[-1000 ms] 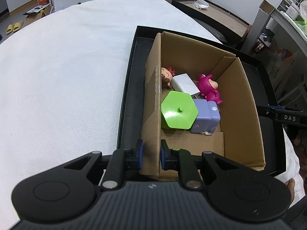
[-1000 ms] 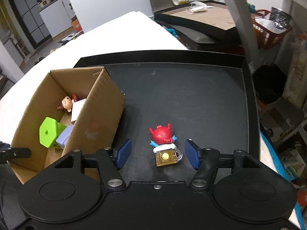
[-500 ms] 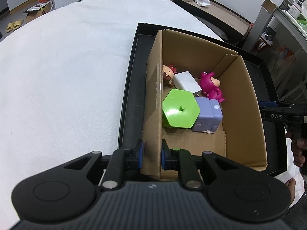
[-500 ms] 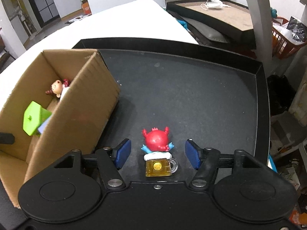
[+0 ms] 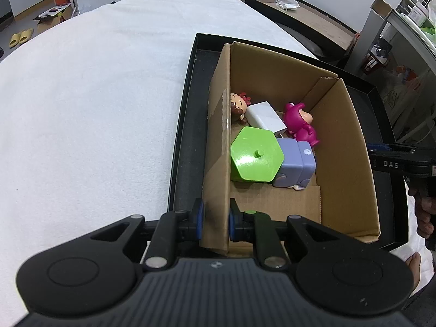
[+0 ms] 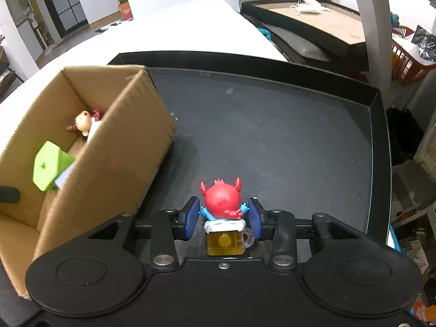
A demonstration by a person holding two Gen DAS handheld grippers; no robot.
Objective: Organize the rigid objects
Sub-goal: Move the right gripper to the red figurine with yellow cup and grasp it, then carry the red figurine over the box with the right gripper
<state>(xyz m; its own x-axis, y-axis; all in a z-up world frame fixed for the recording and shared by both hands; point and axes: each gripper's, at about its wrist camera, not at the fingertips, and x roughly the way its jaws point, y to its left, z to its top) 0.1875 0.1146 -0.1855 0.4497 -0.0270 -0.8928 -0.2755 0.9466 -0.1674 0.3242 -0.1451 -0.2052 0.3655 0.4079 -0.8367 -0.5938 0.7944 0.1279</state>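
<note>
In the left wrist view my left gripper is shut on the near left wall of a cardboard box. The box stands in a black tray. Inside it lie a green hexagonal block, a purple block, a pink figure, a white box and a small doll. In the right wrist view a red crab figure on a yellow mug stands on the tray floor. My right gripper is closing on it, its blue pads touching the figure's blue arms.
The box stands just left of the red figure. A white cloth covers the table left of the tray. Behind, another tray carries cups and a mask. A person's hand shows at the right edge.
The right jaws have closed in from wide apart to the sides of the red crab figure, and that view has rolled a little. The left gripper keeps its hold on the box wall.
</note>
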